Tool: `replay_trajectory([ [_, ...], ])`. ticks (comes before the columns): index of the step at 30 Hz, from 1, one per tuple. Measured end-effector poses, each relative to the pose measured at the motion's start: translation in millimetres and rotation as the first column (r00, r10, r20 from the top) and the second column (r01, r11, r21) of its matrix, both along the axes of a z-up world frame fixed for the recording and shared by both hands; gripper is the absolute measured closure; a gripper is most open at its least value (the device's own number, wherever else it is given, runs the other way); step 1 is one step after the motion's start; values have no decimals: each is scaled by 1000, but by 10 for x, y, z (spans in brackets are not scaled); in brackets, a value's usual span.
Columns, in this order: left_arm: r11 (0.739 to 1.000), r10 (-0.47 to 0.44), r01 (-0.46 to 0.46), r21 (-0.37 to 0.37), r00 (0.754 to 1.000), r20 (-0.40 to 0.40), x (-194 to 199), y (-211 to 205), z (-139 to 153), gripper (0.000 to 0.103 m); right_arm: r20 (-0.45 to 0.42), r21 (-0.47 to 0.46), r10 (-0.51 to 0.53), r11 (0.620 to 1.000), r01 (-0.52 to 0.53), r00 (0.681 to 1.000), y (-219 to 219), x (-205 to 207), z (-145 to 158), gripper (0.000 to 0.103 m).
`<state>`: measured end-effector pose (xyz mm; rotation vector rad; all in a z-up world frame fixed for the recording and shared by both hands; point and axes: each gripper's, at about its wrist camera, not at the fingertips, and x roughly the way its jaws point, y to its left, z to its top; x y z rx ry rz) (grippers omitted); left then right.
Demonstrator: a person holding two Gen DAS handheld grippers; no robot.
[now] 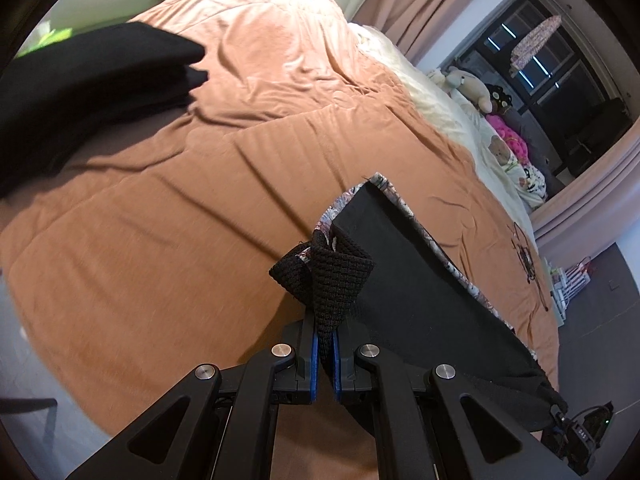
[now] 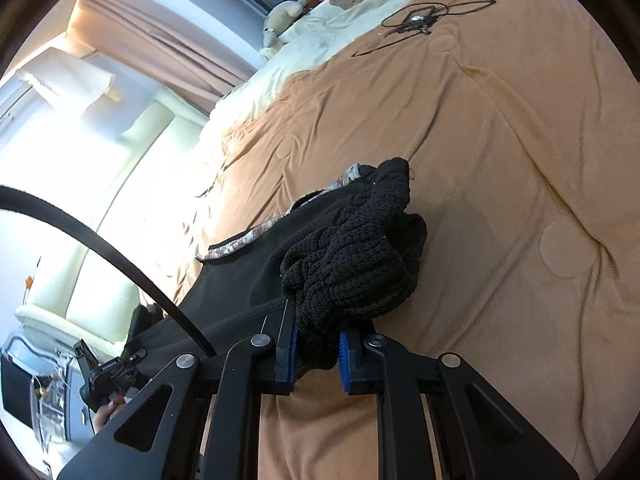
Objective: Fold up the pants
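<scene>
Both grippers clamp the black pants [image 1: 404, 276]: left gripper [image 1: 325, 344] pinches the knit waistband, right gripper [image 2: 316, 354] grips a bunched wad, cloth stretched above the orange bedspread [image 1: 160, 208].

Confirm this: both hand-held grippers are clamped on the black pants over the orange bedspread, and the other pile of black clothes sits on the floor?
Not quite. The left hand-held gripper and right hand-held gripper do clamp the black pants over the orange bedspread, but the left wrist view shows the pile of black clothes on the bedspread, not the floor.
</scene>
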<state>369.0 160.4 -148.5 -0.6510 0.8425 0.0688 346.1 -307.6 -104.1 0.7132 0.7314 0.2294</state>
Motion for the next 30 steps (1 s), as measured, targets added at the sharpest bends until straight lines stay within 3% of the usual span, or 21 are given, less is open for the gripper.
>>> replay_trajectory([
  [10, 1000, 1, -1, -24, 1000, 6, -344, 65, -78, 98, -8, -31, 26, 999, -27, 1000, 5, 16, 44, 91],
  [18, 999, -14, 15, -43, 1000, 22, -491, 97, -6, 98, -55, 16, 47, 999, -46, 997, -100, 141, 50, 91],
  [21, 999, -37, 37, -5, 999, -10, -472, 63, -54, 95, -54, -26, 45, 999, -47, 998, -86, 161, 85, 91],
  [22, 998, -51, 52, 28, 998, -41, -452, 49, -112, 91, -72, -61, 42, 997, -46, 997, -58, 176, 75, 88],
  [24, 991, -64, 76, 114, 992, -110, -401, 32, -189, 67, -125, -130, 44, 990, -60, 991, 6, 216, 13, 81],
  [25, 985, -54, 76, 152, 988, -145, -389, 56, -226, 53, -141, -148, 46, 987, -67, 989, 23, 223, -9, 71],
  [29, 982, -31, 60, 178, 987, -160, -380, 251, -249, 48, -159, -206, 31, 976, -64, 987, 7, 213, -101, 27],
  [30, 982, -30, 59, 179, 987, -160, -368, 268, -240, 48, -155, -212, 18, 976, -51, 988, -16, 206, -96, 26],
])
